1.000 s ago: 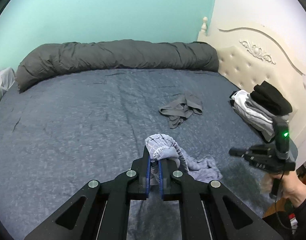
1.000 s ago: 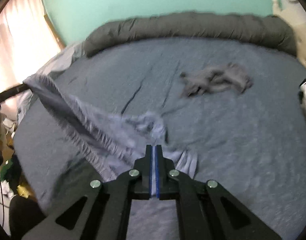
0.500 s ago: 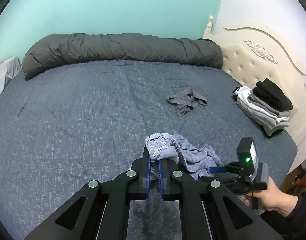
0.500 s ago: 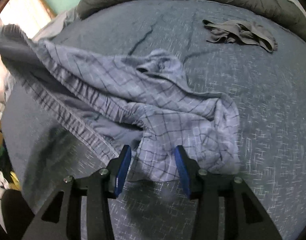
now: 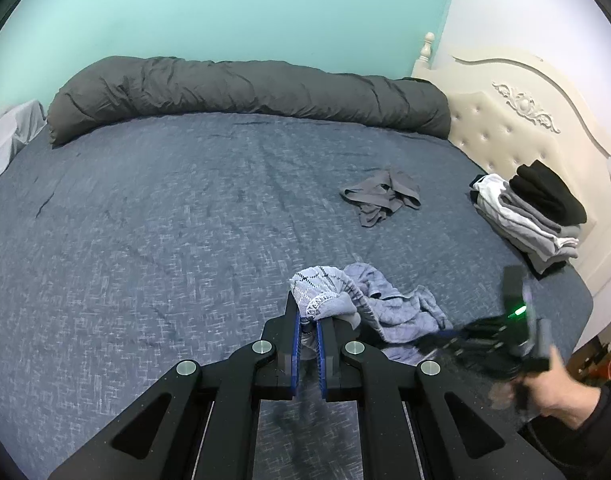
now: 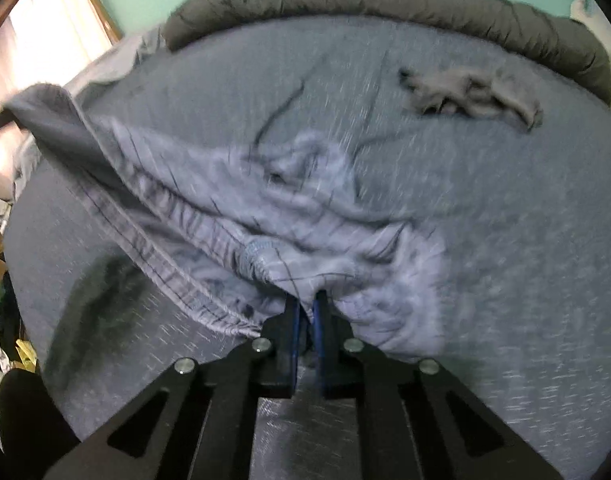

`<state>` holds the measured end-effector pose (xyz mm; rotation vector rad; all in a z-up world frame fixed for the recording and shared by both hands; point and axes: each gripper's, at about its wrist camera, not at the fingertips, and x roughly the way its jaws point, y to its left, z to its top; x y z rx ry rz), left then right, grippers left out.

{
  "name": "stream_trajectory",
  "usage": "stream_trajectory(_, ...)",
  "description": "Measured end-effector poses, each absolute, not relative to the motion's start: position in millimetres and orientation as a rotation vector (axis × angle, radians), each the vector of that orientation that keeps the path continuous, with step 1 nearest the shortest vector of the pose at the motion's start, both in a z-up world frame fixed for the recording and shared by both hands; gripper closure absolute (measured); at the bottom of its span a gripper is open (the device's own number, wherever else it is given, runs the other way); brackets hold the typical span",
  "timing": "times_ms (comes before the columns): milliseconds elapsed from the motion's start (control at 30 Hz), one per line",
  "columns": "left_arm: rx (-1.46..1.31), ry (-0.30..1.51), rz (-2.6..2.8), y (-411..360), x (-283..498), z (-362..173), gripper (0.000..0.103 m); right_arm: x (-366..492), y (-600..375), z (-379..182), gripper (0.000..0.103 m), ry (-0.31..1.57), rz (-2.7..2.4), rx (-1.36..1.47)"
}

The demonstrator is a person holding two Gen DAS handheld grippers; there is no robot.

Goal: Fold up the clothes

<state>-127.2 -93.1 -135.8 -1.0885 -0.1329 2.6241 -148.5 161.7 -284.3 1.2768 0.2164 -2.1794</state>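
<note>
Light blue checked shorts (image 5: 389, 304) lie crumpled on the blue bed near its front edge. My left gripper (image 5: 308, 316) is shut on their waistband and holds that end lifted. My right gripper (image 6: 305, 308) is shut on another part of the shorts (image 6: 265, 216), whose fabric stretches up to the left in the blurred right wrist view. The right gripper also shows in the left wrist view (image 5: 457, 340), low at the right beside the shorts.
A grey crumpled garment (image 5: 381, 196) lies further back on the bed (image 5: 145, 220). A stack of folded clothes (image 5: 533, 216) sits at the right by the cream headboard (image 5: 517, 120). A long dark rolled duvet (image 5: 245, 92) lines the far edge.
My right gripper was open half a second ago and has now shut on the shorts. My left gripper has kept its hold on the waistband.
</note>
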Motion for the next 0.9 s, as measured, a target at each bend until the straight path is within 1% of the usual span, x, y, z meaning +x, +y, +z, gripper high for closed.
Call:
stream_trajectory(133, -1.086, -0.129, 2.643, -96, -126, -127, 0.097, -154, 180, -242, 0.097, 0.148, -2.206, 1.212)
stream_trajectory(300, -1.058, -0.128, 2.670, -100, -122, -104, 0.097, -155, 201, -176, 0.097, 0.074, -2.235, 1.120)
stream_trajectory(467, -1.017, -0.086, 2.699, -102, -116, -71, 0.097, -153, 215, -120, 0.097, 0.016, -2.237, 1.044)
stream_trajectory(600, -0.978, -0.077, 2.720, -107, -112, -44, 0.097, -151, 224, -87, 0.097, -0.059, -2.200, 0.997)
stream_trajectory(733, -0.962, -0.053, 2.728, -109, -110, -27, 0.097, -147, 227, -69, 0.097, -0.077, -2.170, 1.007)
stream_trajectory(833, -1.000, -0.042, 2.706, -107, -113, -31, 0.097, -148, 221, -76, 0.097, -0.034, -2.154, 1.056)
stream_trajectory(900, -1.042, -0.047, 2.687, -105, -117, -40, 0.097, -149, 219, -91, 0.097, -0.018, -2.142, 1.107)
